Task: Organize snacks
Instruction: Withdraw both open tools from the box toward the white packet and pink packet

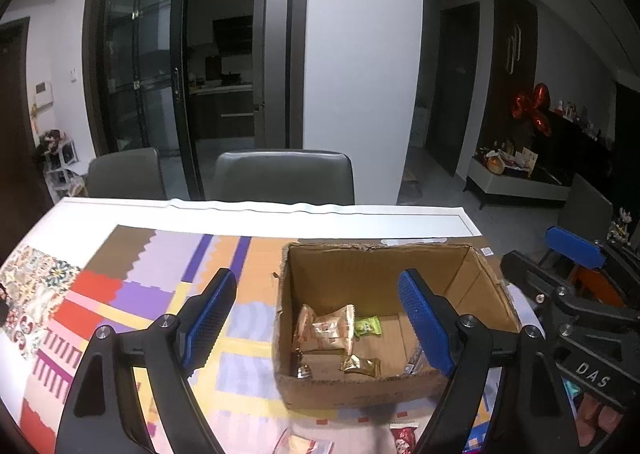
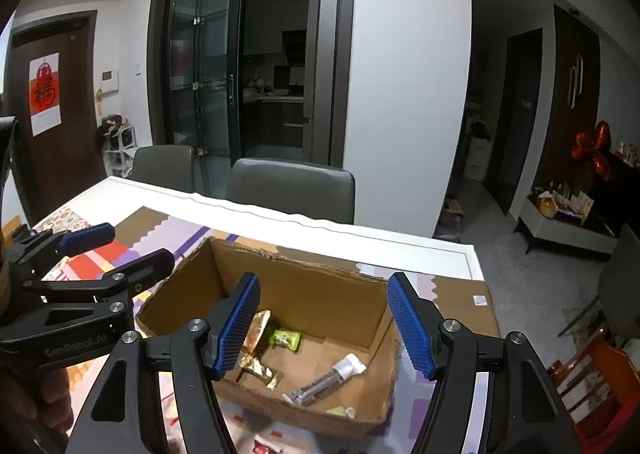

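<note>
Looking down along each gripper, both views showed an open cardboard box (image 1: 384, 266) on a patterned table mat (image 1: 168, 266). The left gripper (image 1: 320, 318) hung with jaws wide apart and nothing between its pads, as did the right gripper (image 2: 324, 324). Inside the box lay a green snack (image 2: 285, 339), a gold snack (image 1: 360, 366) and pale packets (image 1: 326, 328). Only the right view showed a long grey-and-white bar (image 2: 326, 380) in the box; only the left view showed a red packet (image 1: 404, 436) on the mat before it.
</note>
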Action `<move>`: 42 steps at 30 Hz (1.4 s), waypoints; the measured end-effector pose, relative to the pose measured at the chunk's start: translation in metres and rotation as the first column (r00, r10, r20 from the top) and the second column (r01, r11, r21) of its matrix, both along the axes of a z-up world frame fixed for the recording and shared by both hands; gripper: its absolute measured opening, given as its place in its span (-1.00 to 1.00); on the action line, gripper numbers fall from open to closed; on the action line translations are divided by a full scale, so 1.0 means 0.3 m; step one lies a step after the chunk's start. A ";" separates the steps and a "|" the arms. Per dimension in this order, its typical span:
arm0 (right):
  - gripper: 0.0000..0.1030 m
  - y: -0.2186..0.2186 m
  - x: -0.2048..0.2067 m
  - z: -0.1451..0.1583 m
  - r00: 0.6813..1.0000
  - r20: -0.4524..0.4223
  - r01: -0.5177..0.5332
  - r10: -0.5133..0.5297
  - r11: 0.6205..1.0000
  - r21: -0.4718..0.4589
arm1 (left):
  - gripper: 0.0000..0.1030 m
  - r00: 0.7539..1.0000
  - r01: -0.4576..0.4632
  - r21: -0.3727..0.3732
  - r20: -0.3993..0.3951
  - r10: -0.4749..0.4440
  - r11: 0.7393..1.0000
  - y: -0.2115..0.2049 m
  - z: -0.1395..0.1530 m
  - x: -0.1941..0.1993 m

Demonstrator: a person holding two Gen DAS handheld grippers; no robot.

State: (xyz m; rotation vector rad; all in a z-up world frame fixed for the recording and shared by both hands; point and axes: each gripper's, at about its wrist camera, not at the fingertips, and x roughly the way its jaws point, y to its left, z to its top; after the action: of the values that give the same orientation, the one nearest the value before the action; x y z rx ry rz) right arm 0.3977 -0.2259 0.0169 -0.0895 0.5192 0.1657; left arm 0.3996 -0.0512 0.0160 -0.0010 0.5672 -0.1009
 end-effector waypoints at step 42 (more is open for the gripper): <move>0.53 -0.018 -0.481 0.097 0.991 0.093 0.092 -0.094 0.995 0.025 | 0.81 0.997 0.001 0.014 0.082 -0.002 1.000 0.015 0.058 -0.458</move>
State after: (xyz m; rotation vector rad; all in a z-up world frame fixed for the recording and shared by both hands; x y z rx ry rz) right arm 0.2534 -0.2313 0.0460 -0.0524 0.4262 0.0754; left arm 0.2621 -0.0467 0.0333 0.0173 0.4862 -0.0975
